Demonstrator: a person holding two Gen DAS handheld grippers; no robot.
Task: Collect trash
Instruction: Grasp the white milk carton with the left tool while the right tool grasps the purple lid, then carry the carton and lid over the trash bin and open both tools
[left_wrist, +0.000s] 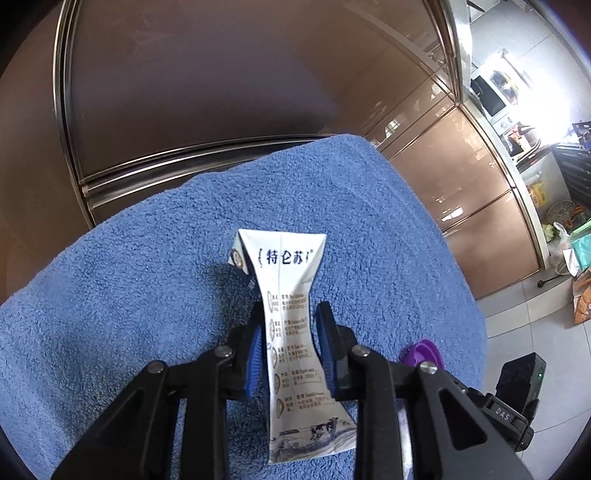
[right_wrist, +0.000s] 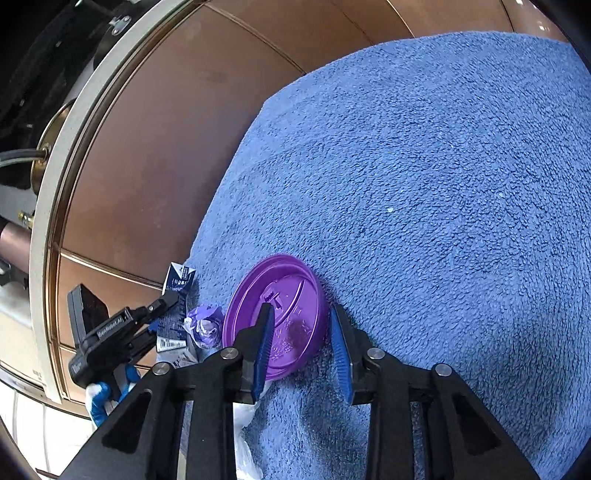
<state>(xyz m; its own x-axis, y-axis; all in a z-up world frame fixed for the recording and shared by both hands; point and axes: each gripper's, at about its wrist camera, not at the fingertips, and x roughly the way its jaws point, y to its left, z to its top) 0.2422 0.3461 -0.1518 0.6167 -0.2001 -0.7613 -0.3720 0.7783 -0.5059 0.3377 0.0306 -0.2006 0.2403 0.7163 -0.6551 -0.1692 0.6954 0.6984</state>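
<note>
A white milk carton (left_wrist: 291, 280) with blue print lies on the blue towel (left_wrist: 147, 258). My left gripper (left_wrist: 291, 308) is shut on it, and the blue pads (left_wrist: 256, 350) pinch its waist narrow. The right wrist view shows the same left gripper (right_wrist: 168, 300) at the towel's left edge with the carton (right_wrist: 180, 282) in it. A purple plastic lid (right_wrist: 291, 291) rests tilted on the towel. My right gripper (right_wrist: 300, 310) stands open over its right half, one finger above the lid's face and the other just outside its rim. The lid (left_wrist: 421, 350) also peeks past the left gripper.
A crumpled purple wrapper (right_wrist: 205, 325) and white plastic (right_wrist: 245, 410) lie left of the lid. A blue-gloved hand (right_wrist: 98, 400) holds the left gripper. Brown glossy cabinet panels (left_wrist: 184, 92) stand behind the towel. Tiled floor (left_wrist: 535, 332) and bags (left_wrist: 580, 295) are to the right.
</note>
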